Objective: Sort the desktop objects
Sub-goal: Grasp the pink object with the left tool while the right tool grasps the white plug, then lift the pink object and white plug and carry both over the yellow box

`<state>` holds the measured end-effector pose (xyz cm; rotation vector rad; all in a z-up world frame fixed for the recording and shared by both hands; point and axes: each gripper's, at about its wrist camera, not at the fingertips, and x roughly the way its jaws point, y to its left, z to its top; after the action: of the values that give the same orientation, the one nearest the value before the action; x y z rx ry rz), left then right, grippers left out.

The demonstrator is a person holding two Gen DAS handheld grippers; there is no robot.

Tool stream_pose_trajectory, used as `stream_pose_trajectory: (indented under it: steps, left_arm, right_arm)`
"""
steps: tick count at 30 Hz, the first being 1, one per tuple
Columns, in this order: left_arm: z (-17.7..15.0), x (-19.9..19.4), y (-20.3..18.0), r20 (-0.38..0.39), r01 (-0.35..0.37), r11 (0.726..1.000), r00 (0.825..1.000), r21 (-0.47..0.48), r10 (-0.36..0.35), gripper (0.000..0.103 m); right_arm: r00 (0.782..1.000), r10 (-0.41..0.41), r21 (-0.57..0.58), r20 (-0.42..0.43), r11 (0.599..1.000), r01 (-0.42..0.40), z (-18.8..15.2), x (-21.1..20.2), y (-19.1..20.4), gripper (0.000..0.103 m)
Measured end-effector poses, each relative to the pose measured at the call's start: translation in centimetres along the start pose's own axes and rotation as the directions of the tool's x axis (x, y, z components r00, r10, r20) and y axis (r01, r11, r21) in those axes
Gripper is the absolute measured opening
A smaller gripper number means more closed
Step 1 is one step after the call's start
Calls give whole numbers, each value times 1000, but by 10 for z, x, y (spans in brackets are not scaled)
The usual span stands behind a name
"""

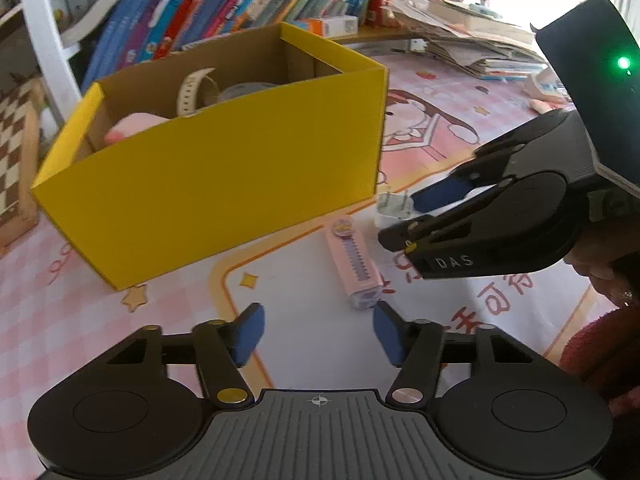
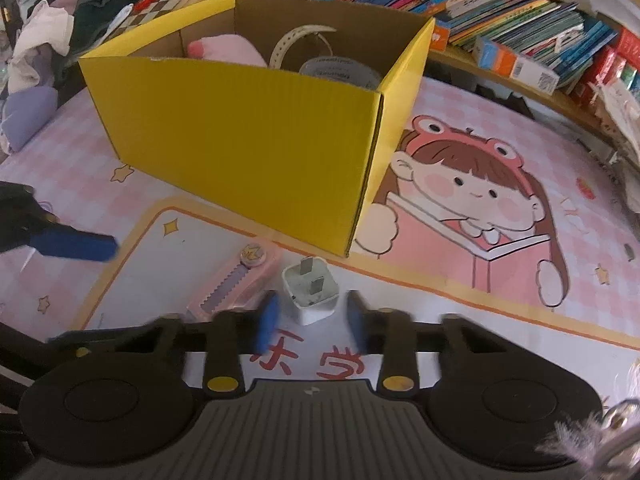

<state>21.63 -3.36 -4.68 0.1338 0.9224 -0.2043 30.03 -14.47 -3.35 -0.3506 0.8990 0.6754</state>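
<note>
A yellow cardboard box (image 1: 224, 176) (image 2: 256, 152) stands on the pink cartoon mat; inside lie a pink soft item (image 2: 228, 50), a cream watch strap (image 2: 296, 40) and a grey round tin (image 2: 340, 70). A white plug adapter (image 2: 310, 296) (image 1: 394, 208) stands prongs up between the open fingers of my right gripper (image 2: 314, 320) (image 1: 416, 216), not clamped. A pink utility knife (image 1: 354, 266) (image 2: 236, 284) lies on the mat just ahead of my open, empty left gripper (image 1: 318, 330), whose blue fingertip (image 2: 76, 246) shows in the right wrist view.
Shelves of books (image 1: 224, 4) (image 2: 500, 4) line the back. A paper stack (image 1: 472, 36) sits far right, a checkered board (image 1: 12, 160) and clothes (image 2: 48, 48) at the left. A small orange-white carton (image 2: 516, 64) lies by the shelf.
</note>
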Motion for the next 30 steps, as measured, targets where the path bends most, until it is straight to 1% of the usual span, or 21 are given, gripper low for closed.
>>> stream_pose_trajectory:
  steps: [2,6,9,10,11,13,15,26,28,29,30]
  left_arm:
    - [2,5,-3,-6,15,1000,1000,12,-15,49]
    - [5,12,-11,-9,38,999,999,36,-38,49]
    - [9,19,-14,-4,40,998,999,49,-40,48]
    - [10,21,-15,-3,40,998,999,53,-40,47]
    - [12,24,-16,-6,39,998,999,56,-39,41]
    - [15,32,-16,-25,33,998,999,59,-31,37]
    - [18,37,-17,-32,29,998,999,59,-27,31]
    - [26,47,-14,-9,29,999,1000,34,-29,32]
    - [25,47,-13,-6,34,999,999,33,-33,30]
    - [25,46,-13,-6,37,999,999,30,-37,23]
    - [24,45,-11,-6,39,999,999,27,-38,23]
  right_arm:
    - [1000,10,10,2,1000,-10,-1,-1,-4,25]
    - [1000,5,25,16,1000,-5,-2,-6,-10,25]
    - [1000,1,37,19,999,-2,-4,-9,-15,25]
    - [1000,1,42,19,999,-2,-4,-10,-17,25]
    - [1000,1,47,20,999,-2,-5,-11,-18,25]
    - [1000,2,49,25,999,-3,-5,-13,-20,25]
    - [1000,4,45,31,999,-5,-6,-16,-20,25]
    - [1000,19,34,21,999,-19,-7,-16,-18,25]
    - [1000,18,29,20,999,-19,-7,-16,-17,25]
    - [1000,18,26,19,999,-19,-7,-17,-16,25]
    - [1000,18,24,19,1000,-18,-7,-17,-16,25]
